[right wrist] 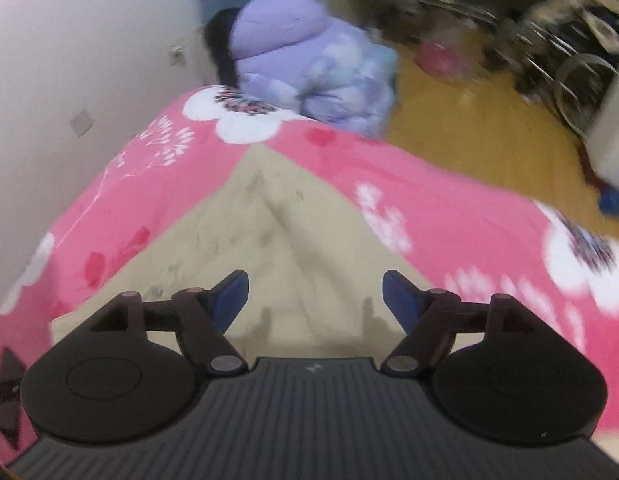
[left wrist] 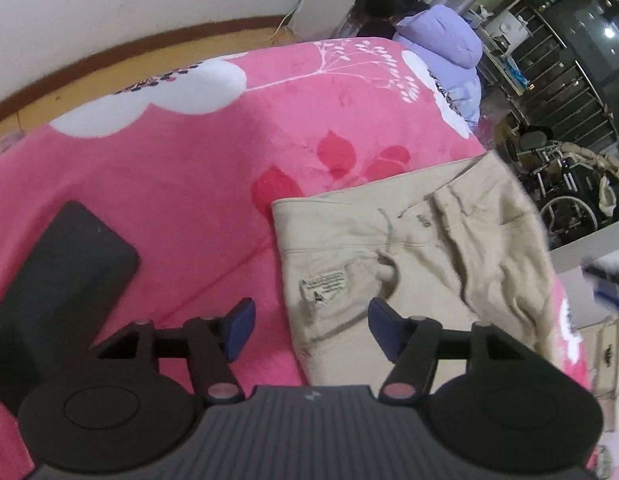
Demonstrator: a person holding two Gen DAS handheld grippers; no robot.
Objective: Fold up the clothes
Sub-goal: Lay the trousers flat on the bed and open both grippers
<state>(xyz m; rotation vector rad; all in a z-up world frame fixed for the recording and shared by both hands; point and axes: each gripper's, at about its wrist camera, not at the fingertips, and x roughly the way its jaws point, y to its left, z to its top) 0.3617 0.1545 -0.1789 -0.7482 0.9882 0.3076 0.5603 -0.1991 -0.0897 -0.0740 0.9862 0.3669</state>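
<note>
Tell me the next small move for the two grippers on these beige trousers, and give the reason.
Probably lower both and pinch the fabric. The left gripper hangs open above the waistband end of the beige trousers, near the care label; the right gripper hangs open over the legs. Neither holds cloth, and the trousers lie spread on the pink blanket, not fully folded.

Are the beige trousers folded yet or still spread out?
Cannot tell for sure. The beige trousers lie flat on the pink blanket, waistband and label showing; neither view takes in their full length.
</note>
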